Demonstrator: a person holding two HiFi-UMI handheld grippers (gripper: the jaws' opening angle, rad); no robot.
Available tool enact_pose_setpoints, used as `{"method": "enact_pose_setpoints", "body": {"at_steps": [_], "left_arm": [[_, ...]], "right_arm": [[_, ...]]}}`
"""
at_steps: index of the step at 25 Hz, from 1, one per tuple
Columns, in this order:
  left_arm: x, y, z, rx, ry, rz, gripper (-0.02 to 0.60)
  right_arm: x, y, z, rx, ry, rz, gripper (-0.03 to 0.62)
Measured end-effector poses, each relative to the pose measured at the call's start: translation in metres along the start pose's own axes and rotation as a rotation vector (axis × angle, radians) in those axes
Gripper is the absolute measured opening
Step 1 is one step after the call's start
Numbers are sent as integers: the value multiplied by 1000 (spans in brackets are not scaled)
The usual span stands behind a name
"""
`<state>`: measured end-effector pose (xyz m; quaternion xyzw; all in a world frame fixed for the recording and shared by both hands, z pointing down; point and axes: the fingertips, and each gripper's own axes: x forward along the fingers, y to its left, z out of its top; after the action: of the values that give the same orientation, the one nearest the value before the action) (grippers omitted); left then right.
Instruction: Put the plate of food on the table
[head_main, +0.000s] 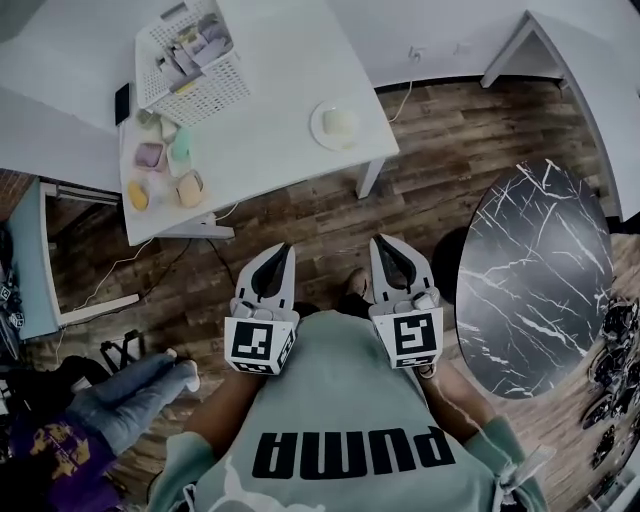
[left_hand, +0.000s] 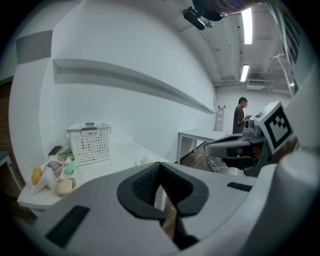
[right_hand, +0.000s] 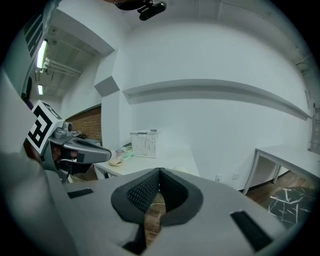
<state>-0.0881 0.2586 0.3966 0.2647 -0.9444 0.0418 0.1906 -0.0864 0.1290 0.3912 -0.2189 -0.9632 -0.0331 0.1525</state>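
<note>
A white plate with pale food (head_main: 339, 126) sits near the right edge of the white table (head_main: 270, 90), and the same plate (left_hand: 146, 160) peeks over the jaws in the left gripper view. My left gripper (head_main: 284, 249) and right gripper (head_main: 381, 241) hover side by side over the wooden floor, short of the table's near corner. Both are shut with nothing between the jaws. In the left gripper view the left gripper (left_hand: 160, 164) has its tips meeting, and so has the right gripper (right_hand: 160, 170) in the right gripper view.
A white perforated basket (head_main: 192, 62) and several pastel toys (head_main: 165, 172) occupy the table's left part. A round black marble table (head_main: 535, 280) stands to the right. Another person's sleeve and hand (head_main: 135, 392) show at lower left. A person (left_hand: 241, 115) stands far off.
</note>
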Motion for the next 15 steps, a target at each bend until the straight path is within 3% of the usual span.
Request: {"method": "enact_pose_setpoints", "body": {"at_steps": [8, 15], "left_arm": [[18, -14, 12, 17, 16, 15, 6], [45, -13, 17, 10, 34, -26, 6]], "right_arm": [[1, -21, -1, 24, -12, 25, -2], [11, -40, -3, 49, 2, -9, -2]]}}
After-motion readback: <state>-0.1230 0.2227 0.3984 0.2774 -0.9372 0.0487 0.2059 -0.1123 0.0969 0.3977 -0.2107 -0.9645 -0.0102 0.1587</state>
